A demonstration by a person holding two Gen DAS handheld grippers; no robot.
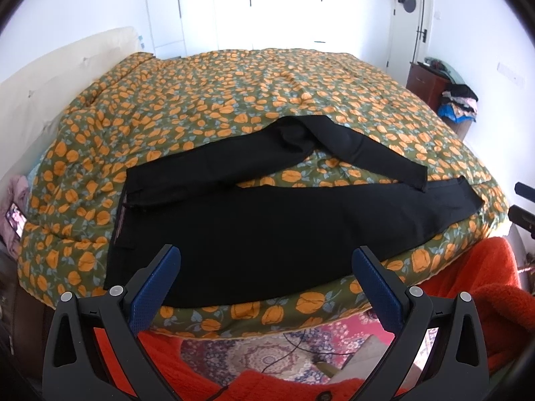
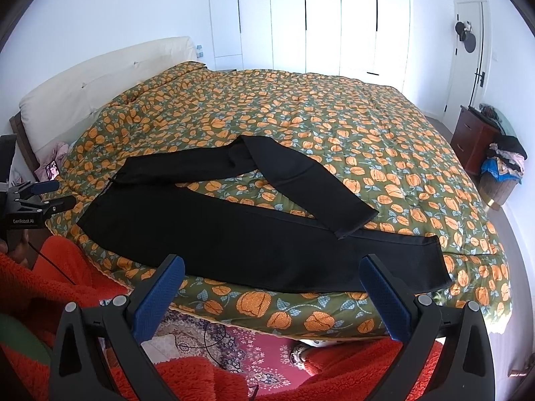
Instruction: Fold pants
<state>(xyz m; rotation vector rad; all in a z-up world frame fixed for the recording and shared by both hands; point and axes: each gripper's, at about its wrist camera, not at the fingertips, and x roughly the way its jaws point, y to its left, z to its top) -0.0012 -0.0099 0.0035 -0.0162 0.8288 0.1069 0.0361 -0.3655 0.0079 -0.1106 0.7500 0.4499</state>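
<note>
A wide bed fills the middle of both views, covered by a green quilt (image 2: 334,127) printed with orange flowers, with a cream headboard (image 2: 100,80) at the upper left and white wardrobe doors (image 2: 301,16) along the top. At the right edge stand a dark red cabinet (image 2: 474,140) and, just beside it, a heap of clothes (image 2: 505,160); a phone (image 2: 52,169) with a lit screen lies at the left side of the bed near the headboard. Below the bed's near edge a pink patterned rug (image 2: 260,351) shows, crossed by a thin black cable, and fuzzy orange-red fabric (image 2: 50,267) crowds the lower corners. The black pants (image 1: 267,234) lie flat on the quilt along the near edge of the bed, waistband toward the left; one leg runs straight to the right, the other is bent into an arch above it, its cuff resting on the straight leg. The left gripper (image 1: 265,260) hangs in front of the pants with its blue-padded fingers spread wide, holding nothing. The right gripper (image 2: 272,267) is likewise spread wide and empty, short of the bed edge. Whether the fuzzy fabric is a sleeve or a blanket is hard to tell, and the fisheye rim cuts off the room's corners.
</note>
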